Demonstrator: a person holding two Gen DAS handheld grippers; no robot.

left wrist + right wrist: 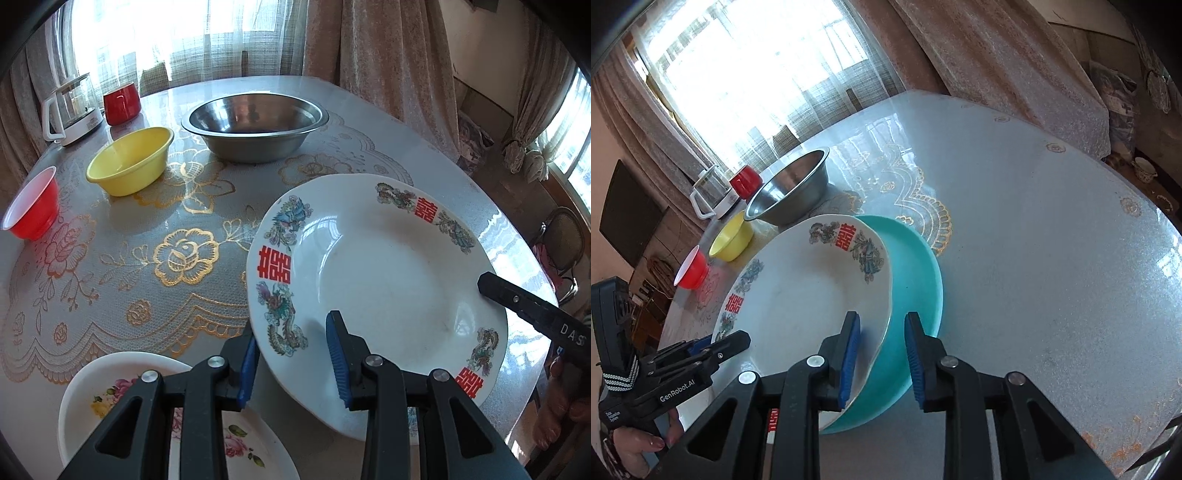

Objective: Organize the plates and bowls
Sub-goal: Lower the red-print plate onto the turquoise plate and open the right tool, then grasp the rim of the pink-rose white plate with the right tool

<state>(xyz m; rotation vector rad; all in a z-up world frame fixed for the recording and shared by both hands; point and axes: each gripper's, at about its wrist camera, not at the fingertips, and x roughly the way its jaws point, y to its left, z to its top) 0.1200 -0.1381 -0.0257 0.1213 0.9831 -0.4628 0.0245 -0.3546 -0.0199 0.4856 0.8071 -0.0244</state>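
Mid-stack — both grippers, left (295, 354) and right (882, 358), straddle the white dragon-print ceramic plate's (388, 280) rim with jaws parted (not clamped yet), over the teal plastic dish (916, 280) — next it looks like lowering it level.

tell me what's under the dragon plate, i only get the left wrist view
Observer: A teal dish lies beneath the dragon plate. It shows only in the right wrist view.
Operator: is the plate sitting flat in it
Observer: No. It looks tilted, with one edge inside the teal dish and the rest sticking out past the dish's rim.
Operator: right jaws shut on it yet
Observer: No. The right gripper is open. One finger is over the plate and the other is by the dish's outer wall, so both rims lie between the fingers.
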